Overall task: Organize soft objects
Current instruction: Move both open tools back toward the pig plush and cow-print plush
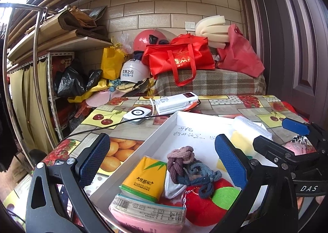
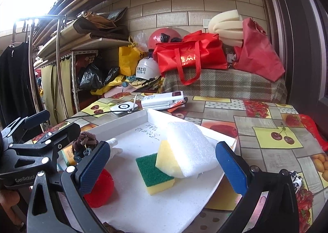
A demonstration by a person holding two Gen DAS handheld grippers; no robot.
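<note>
Left view only: tissue packs (image 1: 144,179), hair ties (image 1: 180,161), plush apple (image 1: 207,202) at the tray's (image 1: 155,130) near left. Right view only: green-yellow sponge (image 2: 153,173) mid-tray with white foam (image 2: 188,149) leaning on it, toward the right edge. Left gripper (image 1: 162,163) and right gripper (image 2: 164,169) both spread wide, holding nothing, over the tray. Power bank (image 2: 162,99) sits beyond the far rim.

The white tray (image 2: 143,119) holds two tissue packs (image 1: 146,178), two sponges (image 2: 155,173), one foam block (image 2: 190,147), one plush apple (image 1: 207,202), some hair ties (image 1: 180,161).
</note>
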